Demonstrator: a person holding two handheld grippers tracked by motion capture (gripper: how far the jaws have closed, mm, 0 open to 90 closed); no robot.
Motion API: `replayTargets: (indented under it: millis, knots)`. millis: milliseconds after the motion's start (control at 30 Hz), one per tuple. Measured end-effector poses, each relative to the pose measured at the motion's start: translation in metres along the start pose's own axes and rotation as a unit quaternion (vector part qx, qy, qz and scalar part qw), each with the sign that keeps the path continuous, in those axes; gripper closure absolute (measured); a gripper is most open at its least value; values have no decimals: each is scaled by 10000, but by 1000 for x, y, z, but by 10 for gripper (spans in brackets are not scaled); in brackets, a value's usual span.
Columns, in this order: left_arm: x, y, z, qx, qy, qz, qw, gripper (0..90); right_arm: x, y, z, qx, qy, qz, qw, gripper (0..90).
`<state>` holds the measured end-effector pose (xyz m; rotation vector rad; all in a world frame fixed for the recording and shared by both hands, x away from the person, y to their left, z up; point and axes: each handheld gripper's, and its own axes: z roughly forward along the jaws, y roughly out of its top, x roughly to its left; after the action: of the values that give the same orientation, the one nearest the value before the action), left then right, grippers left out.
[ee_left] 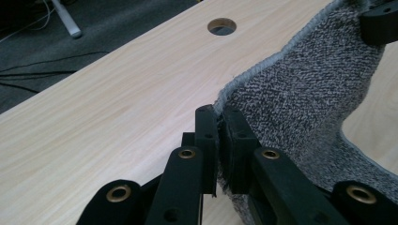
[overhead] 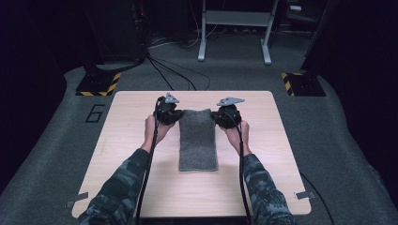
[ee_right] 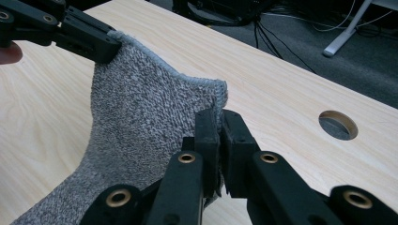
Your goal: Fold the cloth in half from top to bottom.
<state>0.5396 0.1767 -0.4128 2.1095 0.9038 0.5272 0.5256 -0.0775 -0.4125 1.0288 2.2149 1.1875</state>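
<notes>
A grey, speckled, rectangular terry cloth (overhead: 198,139) lies lengthwise on the middle of the light wood-grain table top (overhead: 126,154), its long sides running away from the person. The left gripper (overhead: 175,114) is at the cloth's far left corner and the right gripper (overhead: 217,115) is at its far right corner, each held in one of the person's hands, with camouflage-patterned sleeves (overhead: 123,182) entering from the near edge. In the left gripper view, the two black jaws are pressed together on the stitched hem of the cloth (ee_left: 300,89), which rises off the table between the two grippers. In the right gripper view, the jaws are likewise clamped on the cloth (ee_right: 141,131) at its corner hem, and the left gripper (ee_right: 112,49) grips the opposite corner. The near end of the cloth rests flat on the table. A round hole (ee_right: 338,124) pierces the table top beyond the cloth.
</notes>
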Motion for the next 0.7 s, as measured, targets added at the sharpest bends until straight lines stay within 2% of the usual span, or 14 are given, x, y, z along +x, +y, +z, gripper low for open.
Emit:
replayTargets:
  millis: [100,200,367,700]
  knots:
    - [-5,-6,-3,24,-159,-40,9999,853,3,-6,-4,-2,63,-59,10000,863]
    - [-9,-13,-6,47,-224,-20,9997,853,7,-15,-7,36,144,6,9999,863]
    - [-17,-24,-9,79,-346,-56,9994,852,15,-30,-12,90,203,-63,9997,863]
    - [-35,-46,-17,235,-606,32,9979,815,28,-55,-21,188,313,-159,9992,861]
